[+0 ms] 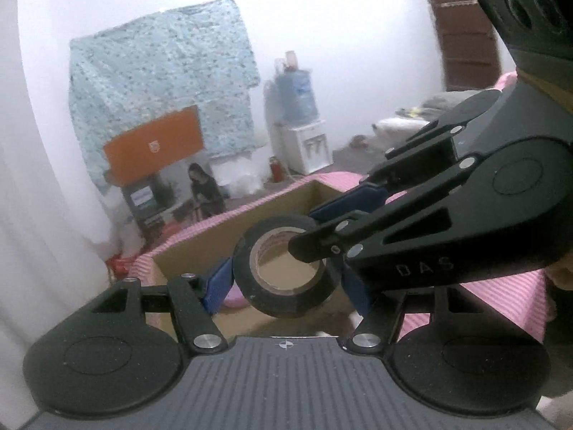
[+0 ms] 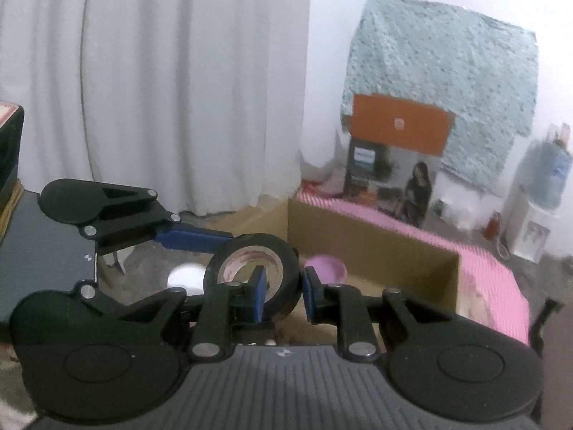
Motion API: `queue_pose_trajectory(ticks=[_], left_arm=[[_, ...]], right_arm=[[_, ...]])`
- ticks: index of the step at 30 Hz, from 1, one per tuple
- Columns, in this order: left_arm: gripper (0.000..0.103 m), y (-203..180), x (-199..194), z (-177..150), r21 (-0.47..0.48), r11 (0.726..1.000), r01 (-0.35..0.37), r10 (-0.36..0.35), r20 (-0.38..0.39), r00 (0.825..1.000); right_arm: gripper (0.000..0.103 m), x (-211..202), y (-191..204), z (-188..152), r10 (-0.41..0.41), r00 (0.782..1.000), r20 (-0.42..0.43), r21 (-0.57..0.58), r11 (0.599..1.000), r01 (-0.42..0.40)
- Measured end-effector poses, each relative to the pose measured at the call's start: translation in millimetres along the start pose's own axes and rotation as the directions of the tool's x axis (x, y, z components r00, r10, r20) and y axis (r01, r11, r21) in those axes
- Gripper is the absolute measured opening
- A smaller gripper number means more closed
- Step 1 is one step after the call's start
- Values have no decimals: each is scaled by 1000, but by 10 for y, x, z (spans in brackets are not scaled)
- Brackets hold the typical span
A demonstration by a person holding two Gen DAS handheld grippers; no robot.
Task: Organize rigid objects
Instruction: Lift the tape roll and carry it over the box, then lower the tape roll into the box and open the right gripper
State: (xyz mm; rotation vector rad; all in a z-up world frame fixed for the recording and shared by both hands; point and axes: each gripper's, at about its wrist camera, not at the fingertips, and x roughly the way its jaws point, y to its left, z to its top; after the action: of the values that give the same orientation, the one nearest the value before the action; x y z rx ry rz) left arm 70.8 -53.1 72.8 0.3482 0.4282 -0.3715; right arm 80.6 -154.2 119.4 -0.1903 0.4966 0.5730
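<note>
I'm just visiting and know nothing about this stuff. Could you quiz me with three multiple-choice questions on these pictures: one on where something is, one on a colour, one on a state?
1. Where is the tape roll?
A. On the floor
B. In the air over the cardboard box
C. On a shelf

2. What colour is the roll's outside?
A. Black
B. Red
C. Yellow

3. The box top is:
A. Taped shut
B. Covered by a lid
C. Open

Answers: B, the left tongs hold it above the box; A, its outer face is black; C, a pink bowl shows inside.
</note>
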Motion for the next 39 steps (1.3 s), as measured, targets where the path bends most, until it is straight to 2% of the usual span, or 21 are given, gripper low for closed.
queue_pose_trajectory(ticks=[4, 7, 11, 17, 19, 23, 27, 32, 34, 35, 39], left_arm=[[66, 309, 350, 123, -46, 998, 33, -37, -95, 995], [66, 574, 706, 160, -118, 990, 75, -98, -196, 976], [66, 846, 1213, 95, -216, 970, 107, -179, -345, 922], [66, 1040, 1815, -100, -300, 947, 118, -264, -511, 818], [66, 991, 1894, -102, -253, 960, 117, -241, -540, 807], [66, 949, 2057, -155, -262, 958, 116, -256, -600, 758], [66, 918, 2143, -160, -241, 963, 123, -251, -620, 743], [68, 839, 2202, -190, -209, 971, 112, -223, -639, 737], [72, 838, 2190, -186, -217, 969, 116, -231, -637, 736], [77, 840, 2184, -179, -215, 970, 112, -226, -635, 739], [82, 862, 2087, -119, -216, 970, 108, -221, -611, 760]], right_arm=[[23, 426, -203, 251, 56, 997, -56, 26, 998, -55], [23, 860, -439, 391, 118, 983, -138, 97, 990, -105], [23, 1475, -718, 418, 192, 949, -250, 192, 970, -146], [23, 2255, -1019, 220, 308, 862, -404, 331, 927, -176], [23, 2440, -1101, 139, 333, 836, -435, 365, 914, -175], [23, 2584, -1113, 58, 333, 809, -484, 361, 918, -162], [23, 2681, -1171, 31, 345, 788, -510, 380, 912, -153], [24, 2689, -1160, 52, 330, 787, -522, 368, 919, -142], [24, 2694, -1152, 46, 333, 784, -525, 367, 919, -144], [25, 2698, -1153, 50, 332, 785, -523, 368, 919, -143], [26, 2605, -1180, 98, 333, 812, -480, 377, 914, -152]])
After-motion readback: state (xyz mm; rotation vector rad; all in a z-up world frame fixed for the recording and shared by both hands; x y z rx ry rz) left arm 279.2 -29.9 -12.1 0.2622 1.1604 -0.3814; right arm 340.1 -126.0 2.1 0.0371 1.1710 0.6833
